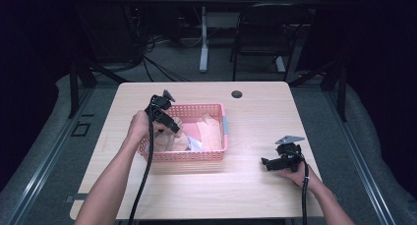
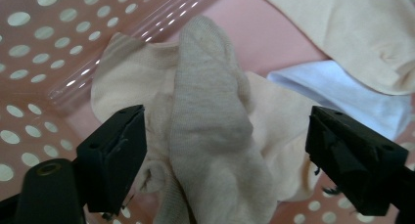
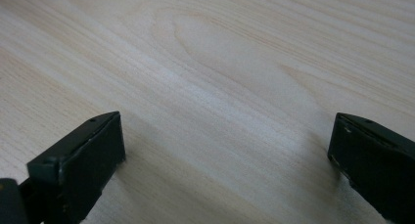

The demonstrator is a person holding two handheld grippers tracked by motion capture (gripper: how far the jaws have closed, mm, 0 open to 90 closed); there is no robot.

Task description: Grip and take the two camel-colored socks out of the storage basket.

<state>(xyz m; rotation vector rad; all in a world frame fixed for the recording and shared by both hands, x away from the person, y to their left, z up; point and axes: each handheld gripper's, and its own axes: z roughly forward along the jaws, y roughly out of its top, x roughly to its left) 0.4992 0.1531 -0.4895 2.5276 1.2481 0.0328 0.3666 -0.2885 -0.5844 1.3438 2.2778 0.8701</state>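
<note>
A pink perforated basket (image 1: 216, 154) sits mid-table with several pale socks in it. My left gripper (image 1: 169, 123) reaches into its left half, jaws open. In the left gripper view the jaws (image 2: 225, 150) straddle a beige sock (image 2: 210, 131) lying on a cream sock (image 2: 122, 82), without closing on it. A white sock (image 2: 342, 89) and another cream sock (image 2: 352, 28) lie beyond. My right gripper (image 1: 268, 163) rests low over the table at the right, open, with bare wood (image 3: 220, 87) between its jaws (image 3: 225, 150).
The light wooden table (image 1: 255, 117) has a dark cable hole (image 1: 237, 94) near its far edge. Cables trail from both grippers toward the near edge. A black chair (image 1: 265, 33) and a white desk leg (image 1: 203, 38) stand beyond the table.
</note>
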